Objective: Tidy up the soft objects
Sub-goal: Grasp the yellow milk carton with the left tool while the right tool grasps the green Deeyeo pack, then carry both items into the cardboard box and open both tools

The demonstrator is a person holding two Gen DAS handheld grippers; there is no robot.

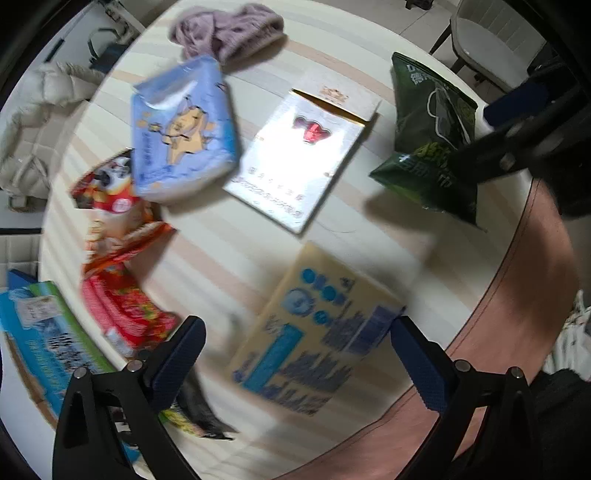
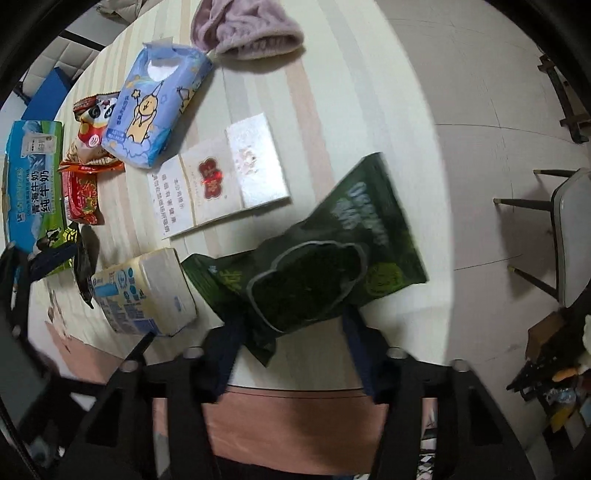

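Observation:
My right gripper (image 2: 291,328) is shut on a dark green wipes pack (image 2: 317,266) and holds it above the table's near edge; the pack also shows in the left wrist view (image 1: 432,133). My left gripper (image 1: 295,350) is open and empty, hovering over a yellow tissue pack (image 1: 314,332), also in the right wrist view (image 2: 147,291). A blue cartoon tissue pack (image 1: 181,129) (image 2: 155,103) and a purple knit hat (image 1: 229,29) (image 2: 251,26) lie farther back.
A white flat box (image 1: 295,162) (image 2: 221,177) lies mid-table. Red snack bags (image 1: 118,258) (image 2: 83,192) and a milk carton box (image 1: 40,332) (image 2: 33,184) sit at the left. A chair (image 2: 569,229) stands right of the table. A beige jacket (image 1: 33,125) lies far left.

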